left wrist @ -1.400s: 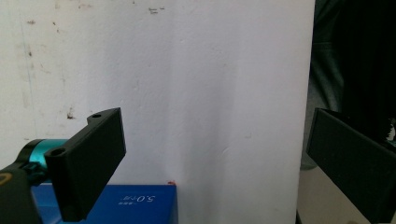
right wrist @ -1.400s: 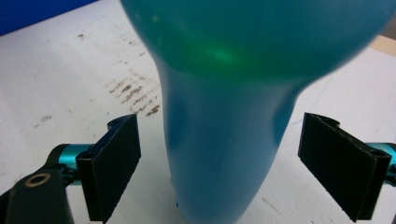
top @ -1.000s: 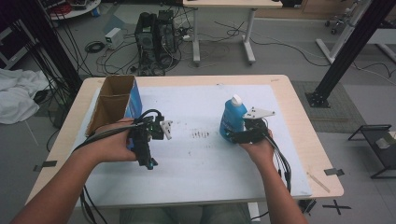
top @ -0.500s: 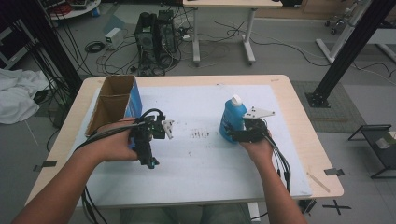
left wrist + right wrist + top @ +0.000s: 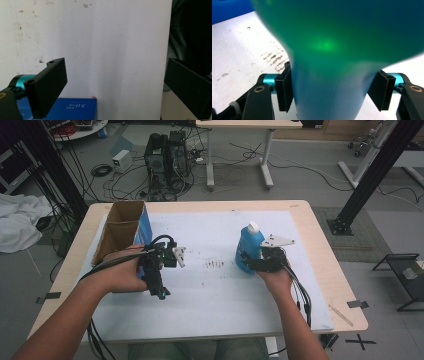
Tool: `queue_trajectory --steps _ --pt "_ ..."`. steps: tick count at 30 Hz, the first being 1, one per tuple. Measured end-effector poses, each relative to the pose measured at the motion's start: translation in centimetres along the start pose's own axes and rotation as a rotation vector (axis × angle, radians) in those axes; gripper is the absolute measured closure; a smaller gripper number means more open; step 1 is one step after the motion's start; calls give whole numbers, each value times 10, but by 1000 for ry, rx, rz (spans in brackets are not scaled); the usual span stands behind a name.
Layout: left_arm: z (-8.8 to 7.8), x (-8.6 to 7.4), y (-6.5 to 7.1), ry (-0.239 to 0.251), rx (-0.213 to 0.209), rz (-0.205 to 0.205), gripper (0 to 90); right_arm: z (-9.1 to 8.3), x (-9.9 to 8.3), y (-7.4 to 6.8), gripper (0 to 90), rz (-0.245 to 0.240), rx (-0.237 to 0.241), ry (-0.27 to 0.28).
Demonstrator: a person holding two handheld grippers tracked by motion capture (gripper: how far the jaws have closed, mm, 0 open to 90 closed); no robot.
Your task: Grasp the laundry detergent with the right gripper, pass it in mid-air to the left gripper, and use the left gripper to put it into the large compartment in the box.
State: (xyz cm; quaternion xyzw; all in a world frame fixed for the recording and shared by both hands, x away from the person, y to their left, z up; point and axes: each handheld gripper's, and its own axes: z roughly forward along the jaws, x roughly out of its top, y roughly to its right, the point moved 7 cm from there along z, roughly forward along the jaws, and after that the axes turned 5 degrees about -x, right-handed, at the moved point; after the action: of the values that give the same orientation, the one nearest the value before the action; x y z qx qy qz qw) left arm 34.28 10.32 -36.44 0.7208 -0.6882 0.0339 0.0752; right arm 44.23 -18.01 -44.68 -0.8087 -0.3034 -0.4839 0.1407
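On the desk's (image 5: pixel 310 285) white sheet, right of centre, the blue bottle (image 5: pixel 248 247) stands upright with the right claw (image 5: pixel 250 263) clamped on its lower body, both pads pressed to its sides in the right gripper view. The left claw (image 5: pixel 165 256) hangs spread wide and empty beside the open cardboard box (image 5: pixel 122 227). If the bottle is bound for the box, it is best lifted straight up, kept vertical, squeezed lightly so the soft wall does not buckle, and carried over the rim.
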Motion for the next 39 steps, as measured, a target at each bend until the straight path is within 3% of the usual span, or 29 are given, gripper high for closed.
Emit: queue_trajectory --steps 6,7,8,27,36,38,39 --pt "1 -1 -1 -3 0 -4 45 2 0 -2 337 -16 1 2" --pt "0 -2 -1 -21 -6 14 46 3 0 -3 346 -11 3 2" --pt "1 -1 -1 -4 0 -3 46 2 -1 -3 353 -12 3 0" --pt "1 1 -2 -1 3 1 46 1 1 -3 458 -6 25 17" --pt "-6 8 -3 0 4 9 45 -13 11 -10 459 -25 86 45" --pt "-8 11 -4 -3 13 14 46 -17 14 -13 459 -37 104 48" --pt "-9 12 -4 0 8 14 46 -19 15 -13 459 -69 119 52"
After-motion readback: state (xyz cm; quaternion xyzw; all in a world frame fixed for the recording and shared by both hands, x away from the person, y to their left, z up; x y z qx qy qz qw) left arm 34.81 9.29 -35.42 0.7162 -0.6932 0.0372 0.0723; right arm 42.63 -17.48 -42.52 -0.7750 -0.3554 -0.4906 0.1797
